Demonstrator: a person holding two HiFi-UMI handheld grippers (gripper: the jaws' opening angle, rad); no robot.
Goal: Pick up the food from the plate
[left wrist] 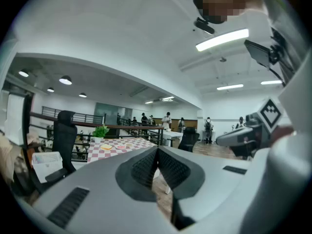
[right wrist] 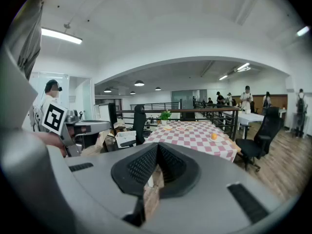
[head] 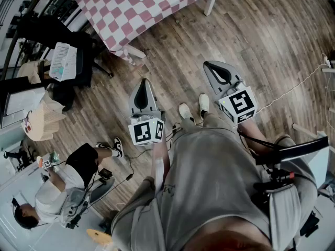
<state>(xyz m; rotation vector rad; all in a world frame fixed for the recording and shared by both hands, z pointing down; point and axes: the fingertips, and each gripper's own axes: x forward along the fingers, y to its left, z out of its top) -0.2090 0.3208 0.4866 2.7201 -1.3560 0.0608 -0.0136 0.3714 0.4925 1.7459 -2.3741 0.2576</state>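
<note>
Both clenched and empty: left gripper (left wrist: 157, 149) and right gripper (right wrist: 157, 146), each with its jaws fully together. They sit low over bare wood floor (head: 172, 51), with an open run to the one checkered table (right wrist: 197, 136) at 12 o'clock. The food is there, well apart from both grippers: three plates (right wrist: 168, 127) at the far end, one orange item (right wrist: 213, 136) near the 3 o'clock edge. One potted plant (right wrist: 165, 115) behind. Two office chairs (right wrist: 260, 130) flank the table at 3 and 9 o'clock. Head view cuts the table off. Food types too small to tell.
</note>
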